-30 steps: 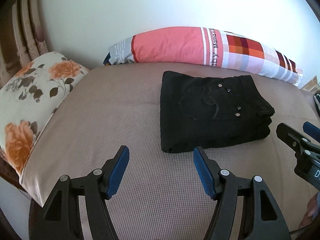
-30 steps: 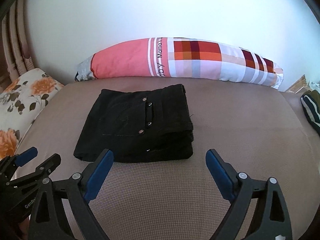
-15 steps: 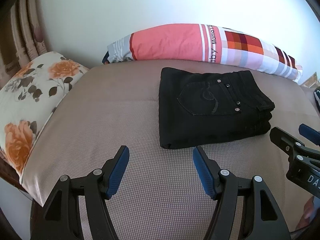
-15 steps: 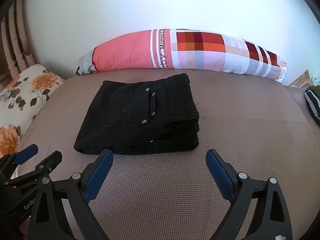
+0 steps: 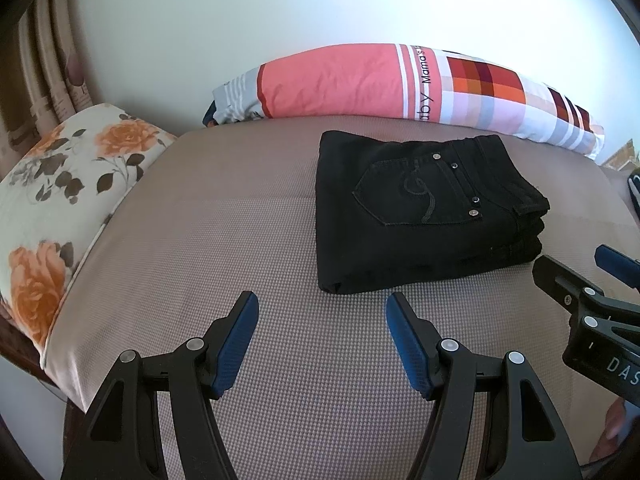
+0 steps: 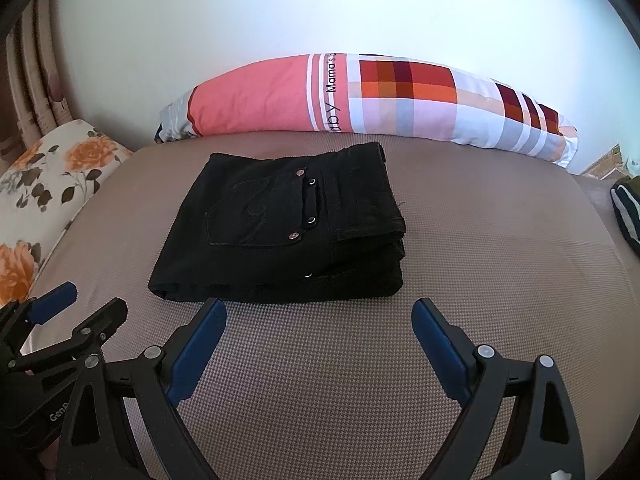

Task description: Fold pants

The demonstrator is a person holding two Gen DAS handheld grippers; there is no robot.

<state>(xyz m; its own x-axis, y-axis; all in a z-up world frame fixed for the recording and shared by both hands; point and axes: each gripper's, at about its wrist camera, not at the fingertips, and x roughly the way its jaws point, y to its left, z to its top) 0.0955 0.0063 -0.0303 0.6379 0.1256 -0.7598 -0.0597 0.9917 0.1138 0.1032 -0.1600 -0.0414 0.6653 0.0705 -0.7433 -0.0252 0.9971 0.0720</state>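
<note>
Black pants [image 5: 420, 208] lie folded into a compact stack on the taupe mattress [image 5: 224, 248], back pocket and rivets facing up; they also show in the right wrist view [image 6: 288, 232]. My left gripper [image 5: 322, 304] is open and empty, hovering in front of the stack's near left corner. My right gripper [image 6: 318, 310] is open and empty, just in front of the stack's near edge. Each gripper shows at the edge of the other's view: the right gripper [image 5: 592, 284] and the left gripper [image 6: 76, 308].
A long pink and plaid bolster pillow [image 6: 360, 100] lies along the white wall behind the pants. A floral pillow [image 5: 60, 192] sits at the left edge of the mattress. A dark striped cloth [image 6: 626, 208] lies at the far right.
Both grippers have drawn back and tilted slightly, so the folded pants sit a little farther away and higher in both views. The pants have not moved. Both grippers stay open.
</note>
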